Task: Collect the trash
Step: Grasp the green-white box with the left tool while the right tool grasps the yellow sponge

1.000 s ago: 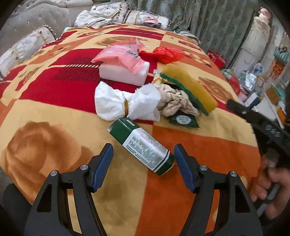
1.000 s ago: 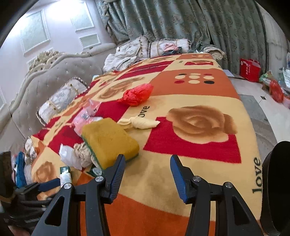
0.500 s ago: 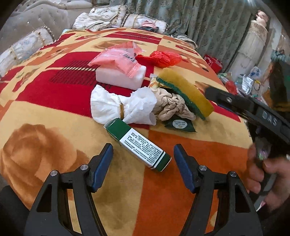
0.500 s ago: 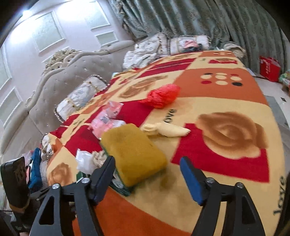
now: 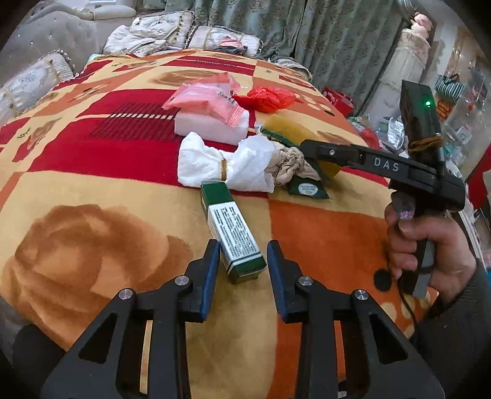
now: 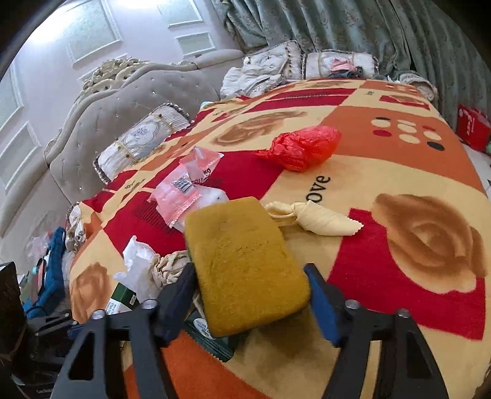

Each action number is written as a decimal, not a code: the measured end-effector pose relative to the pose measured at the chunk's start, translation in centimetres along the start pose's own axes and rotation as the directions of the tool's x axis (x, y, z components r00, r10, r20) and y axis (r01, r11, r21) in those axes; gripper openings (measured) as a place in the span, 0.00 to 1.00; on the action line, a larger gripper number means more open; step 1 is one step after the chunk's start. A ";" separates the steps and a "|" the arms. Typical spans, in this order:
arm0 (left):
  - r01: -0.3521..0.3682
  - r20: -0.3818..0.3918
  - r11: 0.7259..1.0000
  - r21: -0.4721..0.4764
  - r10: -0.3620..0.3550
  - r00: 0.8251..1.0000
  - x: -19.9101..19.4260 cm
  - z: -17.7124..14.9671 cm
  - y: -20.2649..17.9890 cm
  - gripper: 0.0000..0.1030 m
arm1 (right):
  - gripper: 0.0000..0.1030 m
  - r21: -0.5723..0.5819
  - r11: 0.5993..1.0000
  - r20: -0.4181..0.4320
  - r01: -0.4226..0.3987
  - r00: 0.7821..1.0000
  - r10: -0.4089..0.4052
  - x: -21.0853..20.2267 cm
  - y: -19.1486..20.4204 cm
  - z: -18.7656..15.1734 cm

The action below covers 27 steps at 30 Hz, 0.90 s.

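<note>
Trash lies on a patterned blanket. A green and white box (image 5: 233, 233) lies with its near end between the open jaws of my left gripper (image 5: 242, 268); the jaws stand close beside it without touching. A yellow sponge with a green back (image 6: 245, 270) sits between the open jaws of my right gripper (image 6: 251, 294); the sponge (image 5: 288, 132) shows partly hidden in the left wrist view. Nearby lie a white crumpled tissue (image 5: 227, 162), a beige rag (image 5: 288, 165), a green sachet (image 5: 307, 188), a pink bag (image 5: 208, 98) on a white block, a red bag (image 6: 303, 145) and a cream wrapper (image 6: 319, 216).
The blanket (image 5: 92, 245) covers a bed with a grey tufted headboard (image 6: 122, 104) and pillows (image 6: 144, 138). Green curtains (image 6: 368, 27) hang at the far side. My right hand and its tool (image 5: 423, 196) cross the right of the left wrist view. Clutter sits on the floor (image 5: 386, 129).
My left gripper moved forward around the green box and its jaws narrowed. My right gripper moved forward until the yellow sponge sat between its jaws.
</note>
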<state>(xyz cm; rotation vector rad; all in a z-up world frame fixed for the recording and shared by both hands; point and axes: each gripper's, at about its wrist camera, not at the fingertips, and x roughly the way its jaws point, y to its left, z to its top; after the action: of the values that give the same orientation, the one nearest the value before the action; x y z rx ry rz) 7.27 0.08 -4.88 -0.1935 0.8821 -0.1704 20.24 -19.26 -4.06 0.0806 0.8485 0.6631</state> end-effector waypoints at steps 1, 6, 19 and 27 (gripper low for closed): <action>0.000 -0.004 1.000 -0.008 0.000 1.000 0.1 -0.1 0.1 0.30 | 0.60 0.000 1.000 0.005 0.000 1.000 0.000 -0.1 0.0 -0.1; -0.008 -0.014 0.999 -0.046 0.008 1.000 0.4 0.1 0.5 0.34 | 0.55 0.003 1.000 0.020 0.018 1.000 -0.018 -1.3 0.0 -0.5; -0.074 0.013 0.995 -0.059 0.075 0.997 1.3 0.6 -0.8 0.44 | 0.54 0.068 0.996 0.156 0.054 0.986 -0.064 -6.9 -1.3 -0.9; -0.093 0.038 0.995 -0.036 0.095 0.995 0.1 0.1 -1.3 0.18 | 0.54 0.101 0.991 0.179 0.085 0.978 -0.102 -8.7 -2.6 -1.4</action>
<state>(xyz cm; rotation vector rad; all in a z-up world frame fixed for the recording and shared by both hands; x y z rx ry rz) 7.36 -1.21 -4.59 -0.1859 0.8530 -0.0637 16.44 -26.55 0.00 0.1822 0.6997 0.5191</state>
